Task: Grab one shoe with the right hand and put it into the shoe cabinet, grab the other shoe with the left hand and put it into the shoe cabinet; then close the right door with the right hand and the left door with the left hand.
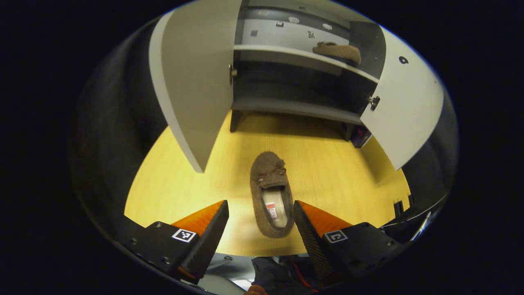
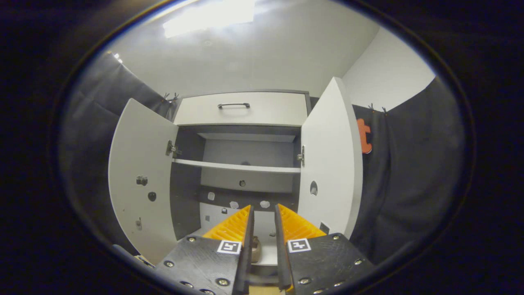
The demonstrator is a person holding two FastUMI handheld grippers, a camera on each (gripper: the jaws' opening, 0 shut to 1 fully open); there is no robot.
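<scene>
Hovering with fingers spread, left gripper (image 1: 260,223) above second shoe (image 1: 271,196) on table (image 1: 172,188); first shoe (image 1: 337,52) shelved in shoe cabinet (image 1: 294,107). Right gripper (image 2: 264,229) nearly closed, empty. Left door (image 1: 192,78), right door (image 1: 403,102) both open.

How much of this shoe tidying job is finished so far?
About a quarter. One brown shoe already lies on a shelf in the shoe cabinet. The second shoe is on the wooden floor, with the open left gripper just in front of it, not gripping yet. The right gripper holds nothing. Left: shelve that shoe, then close the left door and right door.
</scene>
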